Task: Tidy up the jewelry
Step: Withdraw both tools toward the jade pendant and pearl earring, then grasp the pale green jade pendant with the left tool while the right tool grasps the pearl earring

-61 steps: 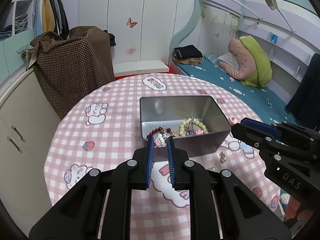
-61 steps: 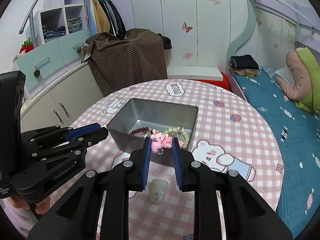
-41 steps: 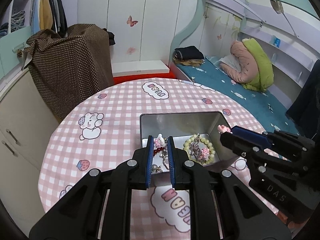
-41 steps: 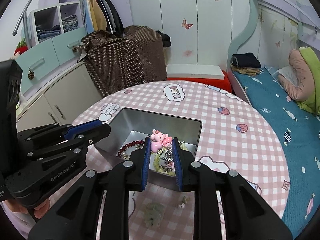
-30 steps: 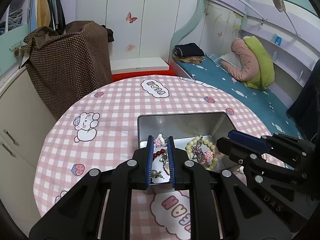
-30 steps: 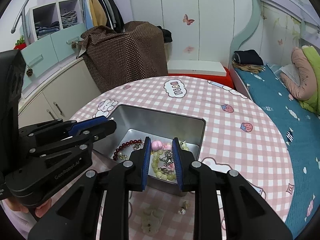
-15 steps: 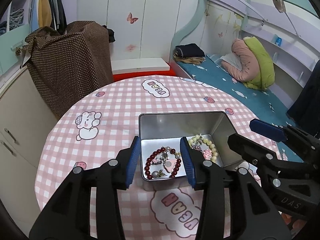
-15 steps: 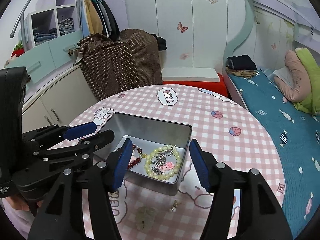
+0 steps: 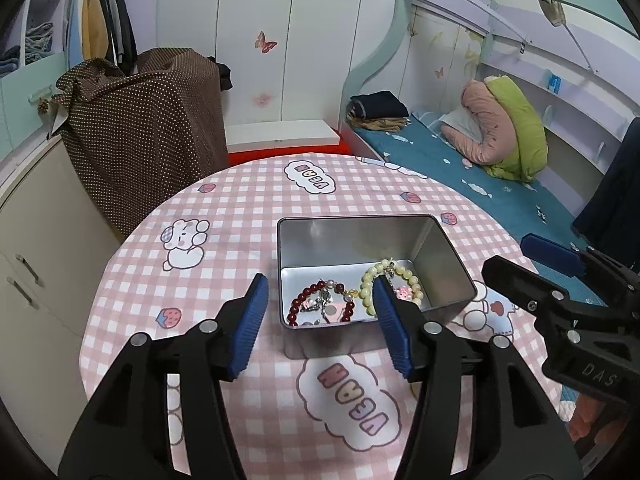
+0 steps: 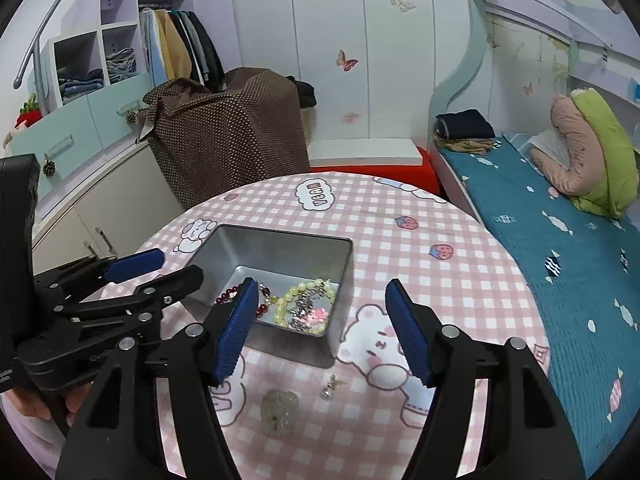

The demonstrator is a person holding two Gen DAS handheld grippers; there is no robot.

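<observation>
A silver metal tin (image 9: 360, 240) (image 10: 280, 246) stands on the round pink checked table. Inside lie a dark red bead bracelet (image 9: 304, 300) (image 10: 264, 307), a pale green bead bracelet (image 9: 400, 276) (image 10: 296, 292) and small pink charms (image 10: 317, 315). My left gripper (image 9: 318, 320) is open and empty above the tin's near edge. My right gripper (image 10: 322, 326) is open and empty above the tin's near right corner. On the cloth in front of the tin lie a translucent pale hair clip (image 10: 279, 411) and a small earring (image 10: 330, 387).
The table (image 9: 240, 216) has a cartoon-print cloth. A cabinet (image 9: 36, 264) stands left of it, a brown dotted covered object (image 9: 148, 128) behind, a bed with teal sheet (image 10: 560, 240) to the right. Each gripper shows in the other's view, the right (image 9: 560, 292) and the left (image 10: 100, 292).
Both grippers were shut on small pink charms, carried them over the tin, then opened; the charms now lie in the tin. Both grippers have pulled back and up a little.
</observation>
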